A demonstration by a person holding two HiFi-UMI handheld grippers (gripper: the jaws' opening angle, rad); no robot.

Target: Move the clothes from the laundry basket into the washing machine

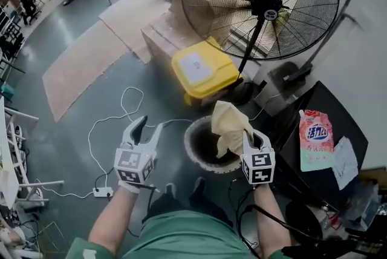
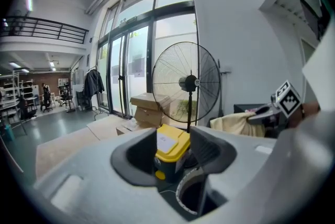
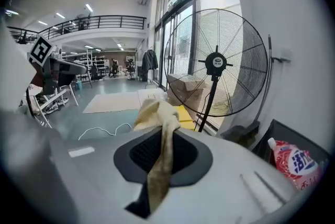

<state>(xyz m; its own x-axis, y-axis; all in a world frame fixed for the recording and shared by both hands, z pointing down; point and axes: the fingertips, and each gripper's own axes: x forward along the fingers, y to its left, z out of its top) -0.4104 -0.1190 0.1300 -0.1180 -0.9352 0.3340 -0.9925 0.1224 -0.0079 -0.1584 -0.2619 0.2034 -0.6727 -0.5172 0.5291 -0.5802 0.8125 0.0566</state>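
Head view showed the right claw (image 1: 251, 137) clamped tight on a yellow cloth (image 1: 228, 121), which bunched at its tips and hung over the round laundry basket (image 1: 188, 140). Left of the basket, the left claw (image 1: 149, 126) had its jaws spread apart, with nothing between them.

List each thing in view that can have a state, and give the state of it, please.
left gripper: open, nothing between the jaws.
right gripper: shut on the yellow cloth.
yellow cloth: pinched, hanging above the laundry basket.
laundry basket: on the floor, top open, inside dark.
yellow bin: lid closed.
fan: upright; running or not, cannot tell.
detergent pouch: lying flat, cap on.
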